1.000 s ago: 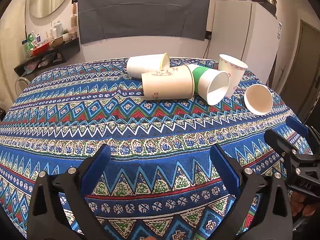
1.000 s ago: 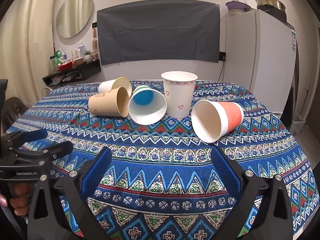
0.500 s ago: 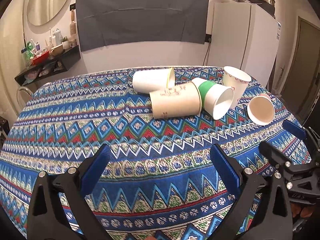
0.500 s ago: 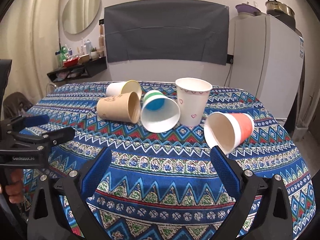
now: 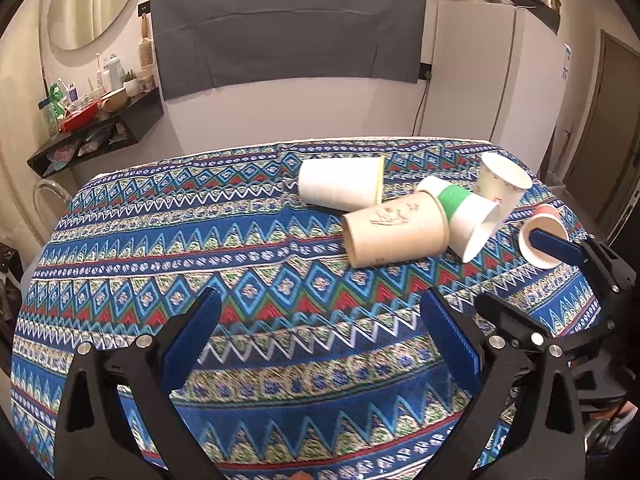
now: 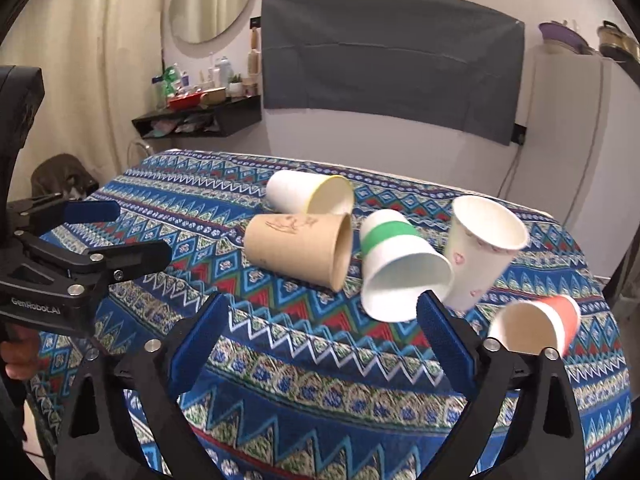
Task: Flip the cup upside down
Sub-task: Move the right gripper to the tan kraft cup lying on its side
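Right gripper [image 6: 322,338], jaws spread and empty, is hovering nearest the green-banded cup [image 6: 400,266], lying just ahead, mouth toward it.

I hold both tools above the surface [image 5: 120,248], the left tool [image 5: 320,340] and the right tool [image 6: 320,336] each gaping wide, gripping nothing.

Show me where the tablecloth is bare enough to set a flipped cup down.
Bare cloth spans the near tablecloth, left of the tan cup and before both open grippers. Crowded: far right, where five cups cluster, down to the orange cup.
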Demonstrator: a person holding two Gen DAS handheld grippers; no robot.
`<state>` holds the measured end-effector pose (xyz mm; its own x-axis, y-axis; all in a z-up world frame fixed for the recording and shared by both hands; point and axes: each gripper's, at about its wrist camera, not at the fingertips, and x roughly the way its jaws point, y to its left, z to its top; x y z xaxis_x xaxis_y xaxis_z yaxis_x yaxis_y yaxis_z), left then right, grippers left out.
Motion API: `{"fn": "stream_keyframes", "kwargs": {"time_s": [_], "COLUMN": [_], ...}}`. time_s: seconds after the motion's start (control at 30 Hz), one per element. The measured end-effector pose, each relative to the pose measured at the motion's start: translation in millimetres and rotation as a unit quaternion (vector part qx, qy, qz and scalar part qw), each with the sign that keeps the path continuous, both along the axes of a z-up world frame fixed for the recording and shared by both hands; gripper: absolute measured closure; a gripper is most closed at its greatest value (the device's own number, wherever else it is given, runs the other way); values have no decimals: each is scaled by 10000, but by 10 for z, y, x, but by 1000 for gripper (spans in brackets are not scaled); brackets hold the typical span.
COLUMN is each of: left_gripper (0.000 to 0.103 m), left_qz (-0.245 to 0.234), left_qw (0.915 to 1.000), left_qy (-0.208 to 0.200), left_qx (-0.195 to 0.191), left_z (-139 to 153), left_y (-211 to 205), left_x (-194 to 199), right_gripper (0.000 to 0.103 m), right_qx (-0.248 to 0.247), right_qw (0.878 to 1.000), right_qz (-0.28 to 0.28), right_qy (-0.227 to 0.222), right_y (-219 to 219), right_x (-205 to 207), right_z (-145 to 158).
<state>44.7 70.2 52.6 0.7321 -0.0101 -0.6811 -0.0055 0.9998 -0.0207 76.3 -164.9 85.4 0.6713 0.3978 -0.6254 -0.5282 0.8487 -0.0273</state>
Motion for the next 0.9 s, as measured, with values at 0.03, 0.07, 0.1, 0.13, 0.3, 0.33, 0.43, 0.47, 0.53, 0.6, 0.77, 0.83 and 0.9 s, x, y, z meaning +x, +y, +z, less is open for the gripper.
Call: {"fn": "stream_keyframes", "kwargs": {"time_s": [0.03,0.07,0.1,0.13,0.3,0.33,0.43,0.47,0.53,0.6,0.77,0.83,0.9], "left_gripper": [6,6,6,6,6,6,6,6,6,6,6,6,6], "left_qz": [-39,-78,-81,-73,33,34,49,61,80,80,148,192,224], "left_qw": [10000,9999,9998,9998,9998,9998,9997,9997,9997,9996,9996,9995,9994], "left_qy": [46,104,129,151,168,186,233,238,249,253,231,224,236], "left_qx": [-40,-101,-118,-114,-68,-86,-89,-70,-20,5,67,91,92], "left_z": [2,5,7,6,-44,-61,-111,-125,-148,-152,-136,-124,-115], "left_y": [29,74,98,130,231,244,271,273,271,262,258,277,282], "left_x": [29,65,88,115,210,223,248,252,255,253,228,218,197], "right_gripper": [22,26,28,28,34,34,35,38,48,57,94,97,99], "right_qx": [-12,-29,-35,-36,8,16,-52,-44,71,128,343,332,309], "right_qw": [10000,9999,9996,9994,9978,9972,9970,9967,9944,9924,9846,9839,9832], "right_qz": [47,85,137,208,455,547,575,601,782,908,1278,1335,1379], "right_qy": [71,146,225,290,488,515,506,547,709,824,1140,1144,1155], "right_y": [46,80,107,149,243,262,288,300,317,357,416,416,421], "right_x": [67,112,163,215,428,459,527,549,589,627,635,573,512], "right_z": [-18,-35,-52,-65,-115,-123,-168,-189,-229,-264,-353,-376,-390]}}
